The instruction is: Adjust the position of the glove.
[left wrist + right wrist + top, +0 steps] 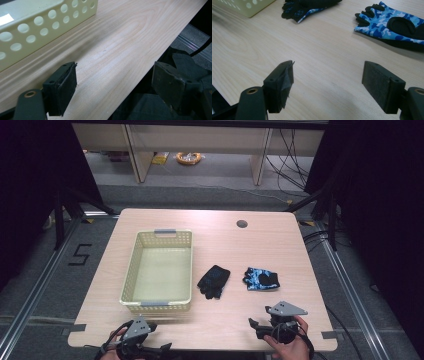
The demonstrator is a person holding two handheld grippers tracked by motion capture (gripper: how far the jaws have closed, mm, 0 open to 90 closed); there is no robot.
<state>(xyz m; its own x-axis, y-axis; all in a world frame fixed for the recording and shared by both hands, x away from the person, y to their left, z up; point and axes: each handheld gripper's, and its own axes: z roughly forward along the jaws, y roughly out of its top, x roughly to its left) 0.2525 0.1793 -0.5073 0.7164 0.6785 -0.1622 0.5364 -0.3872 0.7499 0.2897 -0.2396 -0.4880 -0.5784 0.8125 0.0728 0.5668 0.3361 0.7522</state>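
Observation:
Two gloves lie on the wooden table (pixel 260 247): a black glove (pixel 214 281) (pixel 308 6) in the middle and a blue camouflage glove (pixel 261 278) (pixel 390 23) to its right. A cream perforated basket (pixel 158 271) (pixel 37 23) stands empty left of them. My left gripper (pixel 150 326) (pixel 113 86) is open at the table's near edge, just below the basket's front wall. My right gripper (pixel 254 325) (pixel 328 85) is open low over the table's front right, short of both gloves, with nothing between its jaws.
A round cable hole (pixel 242 223) sits near the table's far right edge. Beyond the table are a floor with cables (pixel 295 165) and desk legs (pixel 260 157). Dark curtains close in both sides. Metal rails (pixel 350 285) run along the floor beside the table.

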